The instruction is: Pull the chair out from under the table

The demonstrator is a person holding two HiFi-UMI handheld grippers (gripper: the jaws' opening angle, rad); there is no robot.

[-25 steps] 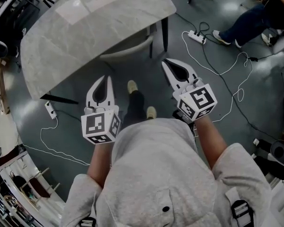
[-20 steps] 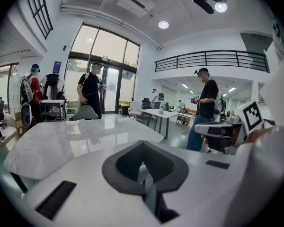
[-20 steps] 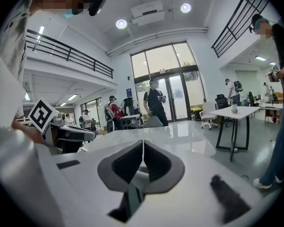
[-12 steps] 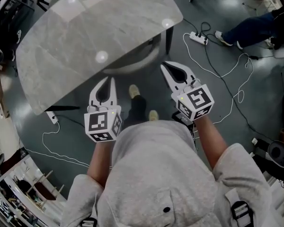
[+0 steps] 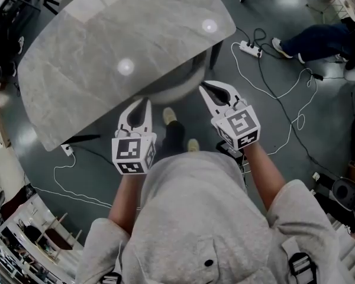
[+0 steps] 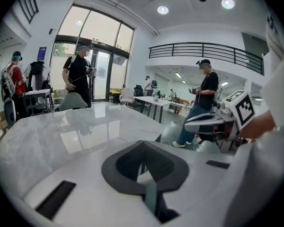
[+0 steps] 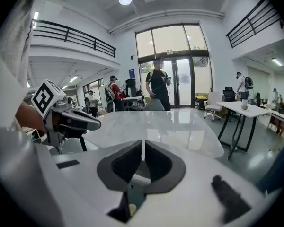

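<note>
Table: I use the pale grey, marble-look table with the rounded top as my landmark. It fills the upper left of the head view.
Chair: the pale chair with the curved back is tucked under the table's near edge. Only a strip of its back rim shows.
Left gripper: my white left gripper has its jaws pressed together with nothing between them. Its tips are at the table's near edge, left of the chair's rim.
Right gripper: my white right gripper is also closed and empty. Its tips are just beside the table's near right corner, close to the chair's rim. I cannot tell if they touch it.
Floor: a white power strip with its cable lies beyond the table's right corner.
</note>
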